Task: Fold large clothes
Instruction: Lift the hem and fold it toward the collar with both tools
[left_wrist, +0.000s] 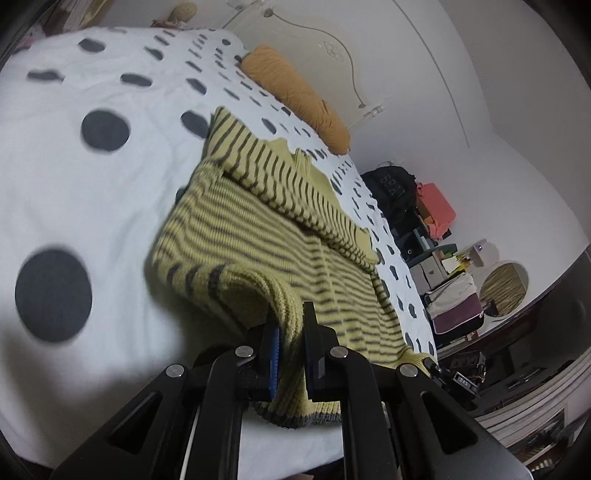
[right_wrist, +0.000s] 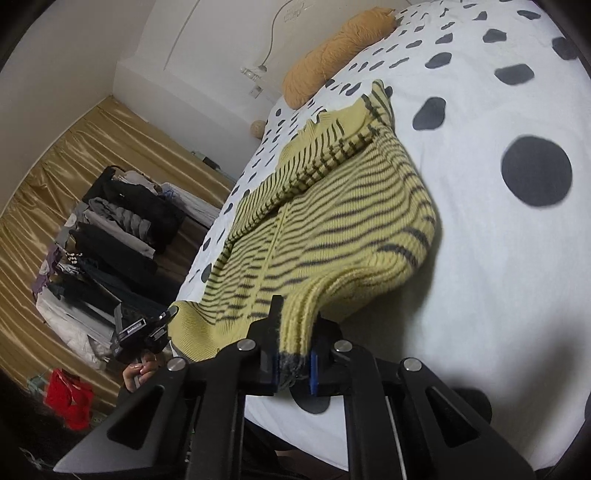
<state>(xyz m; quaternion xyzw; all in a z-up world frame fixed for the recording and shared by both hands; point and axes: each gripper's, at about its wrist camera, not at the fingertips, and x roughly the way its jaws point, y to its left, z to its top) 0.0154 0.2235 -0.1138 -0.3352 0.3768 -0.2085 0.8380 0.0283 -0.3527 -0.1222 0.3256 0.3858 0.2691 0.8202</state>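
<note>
A yellow sweater with dark stripes (left_wrist: 258, 229) lies on the white bed with dark spots (left_wrist: 74, 177), its sleeves folded over the body. My left gripper (left_wrist: 291, 328) is shut on the ribbed hem at one bottom corner and lifts it off the bed. My right gripper (right_wrist: 295, 325) is shut on the other bottom corner of the sweater (right_wrist: 332, 206), also lifted. The left gripper shows in the right wrist view (right_wrist: 147, 328) at the sweater's far corner, and the right gripper shows in the left wrist view (left_wrist: 443, 373).
An orange pillow (left_wrist: 295, 96) lies at the head of the bed by the white headboard (left_wrist: 332, 48). Beside the bed are bags and boxes (left_wrist: 436, 206), and on the other side piles of clothes (right_wrist: 110, 240) before a gold curtain (right_wrist: 55, 177).
</note>
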